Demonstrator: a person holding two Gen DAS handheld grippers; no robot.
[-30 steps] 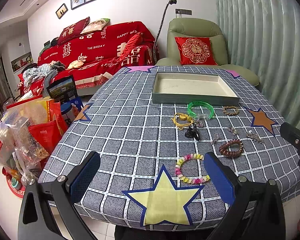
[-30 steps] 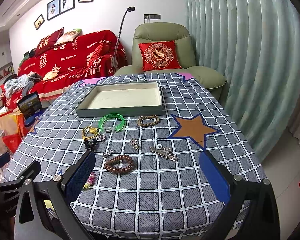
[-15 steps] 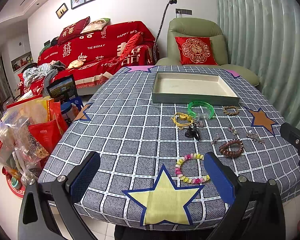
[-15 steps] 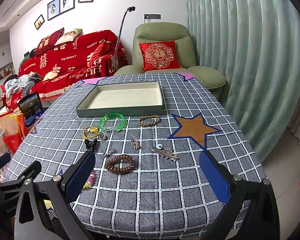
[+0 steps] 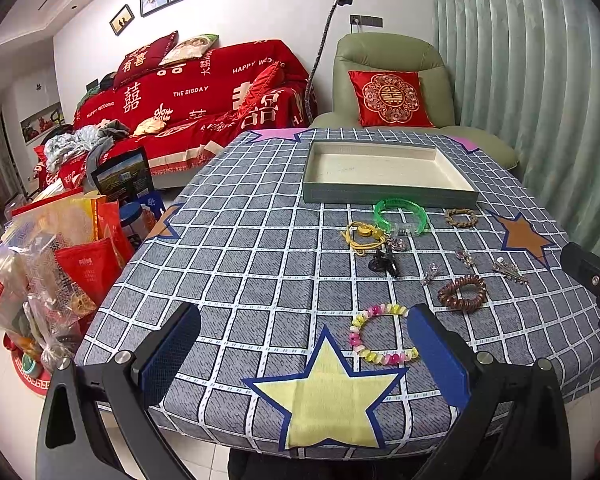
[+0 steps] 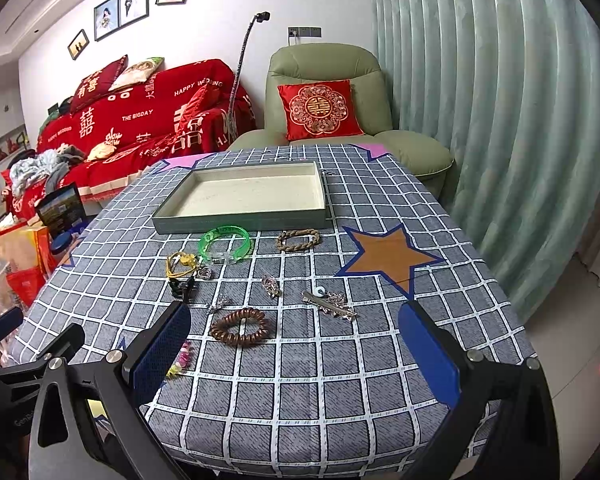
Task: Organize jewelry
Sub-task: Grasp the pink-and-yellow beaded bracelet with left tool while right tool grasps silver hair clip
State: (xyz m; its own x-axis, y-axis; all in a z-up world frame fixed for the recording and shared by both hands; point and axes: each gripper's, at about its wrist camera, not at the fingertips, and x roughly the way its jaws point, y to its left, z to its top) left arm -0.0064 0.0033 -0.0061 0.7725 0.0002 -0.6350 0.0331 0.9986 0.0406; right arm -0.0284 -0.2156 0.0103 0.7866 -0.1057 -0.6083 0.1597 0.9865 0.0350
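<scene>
An empty grey tray lies at the far side of the checked table. Jewelry lies loose in front of it: a green bangle, a braided tan bracelet, a yellow cord piece, a black clip, a brown bead bracelet, a silver hair clip, and a pastel bead bracelet. My left gripper is open over the near edge. My right gripper is open, just behind the brown bracelet.
Small silver charms lie between the pieces. Bags and boxes stand on the floor left of the table. A red sofa, a green armchair and a curtain lie beyond. The right gripper's tip shows in the left wrist view.
</scene>
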